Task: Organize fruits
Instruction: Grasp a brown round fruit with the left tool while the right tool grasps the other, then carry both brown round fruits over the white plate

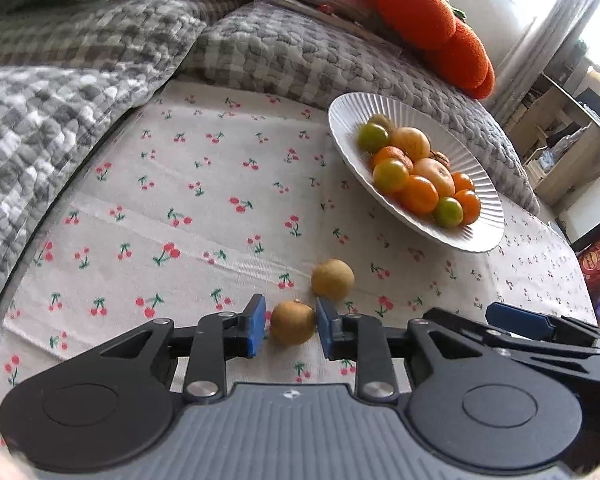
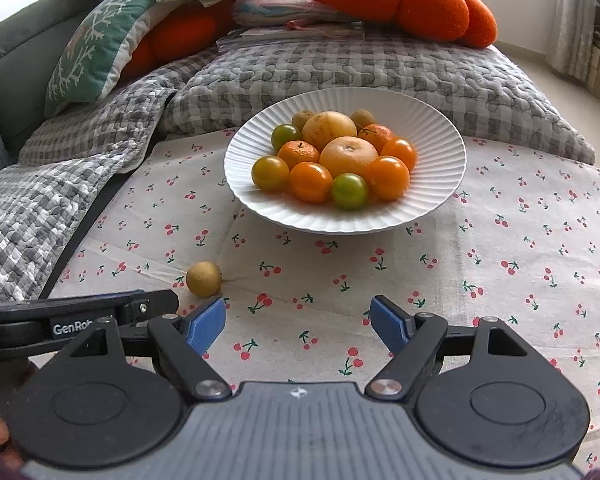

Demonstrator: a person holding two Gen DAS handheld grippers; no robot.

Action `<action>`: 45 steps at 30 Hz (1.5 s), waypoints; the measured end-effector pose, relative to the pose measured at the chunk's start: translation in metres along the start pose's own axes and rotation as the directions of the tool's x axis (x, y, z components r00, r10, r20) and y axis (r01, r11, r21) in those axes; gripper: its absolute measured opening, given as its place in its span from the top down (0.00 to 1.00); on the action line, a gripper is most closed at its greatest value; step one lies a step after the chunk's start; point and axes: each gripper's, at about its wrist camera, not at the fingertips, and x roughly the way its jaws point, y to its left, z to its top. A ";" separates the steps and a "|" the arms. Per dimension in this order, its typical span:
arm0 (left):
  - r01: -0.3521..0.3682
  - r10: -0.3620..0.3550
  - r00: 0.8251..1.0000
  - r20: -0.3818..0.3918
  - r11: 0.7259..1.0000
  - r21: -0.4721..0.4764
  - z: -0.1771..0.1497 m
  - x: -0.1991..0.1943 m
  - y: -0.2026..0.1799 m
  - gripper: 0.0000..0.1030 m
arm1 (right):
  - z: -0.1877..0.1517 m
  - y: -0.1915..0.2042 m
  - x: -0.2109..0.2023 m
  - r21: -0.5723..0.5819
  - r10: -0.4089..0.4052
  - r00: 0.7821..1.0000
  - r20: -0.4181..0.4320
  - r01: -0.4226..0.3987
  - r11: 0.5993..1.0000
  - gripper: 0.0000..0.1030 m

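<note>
Both pads of the left gripper (image 1: 291,330) pinch a brown fruit (image 1: 292,322); the right gripper (image 2: 298,322) gapes empty.

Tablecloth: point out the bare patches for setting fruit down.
Free: the cherry-print tablecloth right of the white plate, and the strip between the plate and the right tongs. Crowded: the plate's centre, heaped with fruit, and the spot by the left tongs, around two brown fruits.

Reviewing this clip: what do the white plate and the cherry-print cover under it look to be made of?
White plate: probably glazed ceramic, possibly melamine; fine radial ribs and a soft matte-to-satin sheen.
Cherry-print cover: woven cloth, likely cotton or linen; visible weave, fold creases, no shine.
</note>
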 end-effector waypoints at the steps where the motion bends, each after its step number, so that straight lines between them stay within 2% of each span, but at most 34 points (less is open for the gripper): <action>1: 0.006 -0.006 1.000 -0.001 1.000 -0.002 0.000 0.001 0.000 0.80 | 0.000 0.000 0.000 -0.003 0.000 1.000 0.001 0.000 1.000 0.25; 7: 0.006 -0.006 1.000 -0.008 1.000 -0.013 0.000 -0.001 0.001 0.80 | 0.000 0.005 0.003 -0.025 0.010 1.000 0.014 -0.010 1.000 0.25; 19: 0.006 -0.008 1.000 -0.012 0.986 -0.165 0.011 -0.019 0.032 0.81 | 0.000 0.041 0.022 -0.160 0.085 0.994 0.063 -0.074 0.984 0.28; 26: -0.015 0.012 1.000 -0.020 0.984 -0.176 0.014 -0.018 0.038 0.81 | -0.001 0.061 0.036 -0.220 0.106 0.991 0.081 -0.086 0.972 0.32; 32: -0.020 0.016 1.000 -0.025 0.984 -0.175 0.014 -0.015 0.039 0.81 | -0.005 0.066 0.046 -0.239 0.107 0.992 0.067 -0.088 0.967 0.48; 37: -0.019 0.014 1.000 -0.027 0.984 -0.176 0.014 -0.015 0.039 0.81 | -0.009 0.071 0.047 -0.258 0.099 0.993 0.059 -0.081 0.963 0.76; 45: -0.021 0.016 0.999 -0.030 0.985 -0.171 0.014 -0.014 0.039 0.81 | -0.010 0.072 0.045 -0.265 0.107 0.993 0.056 -0.089 0.960 0.77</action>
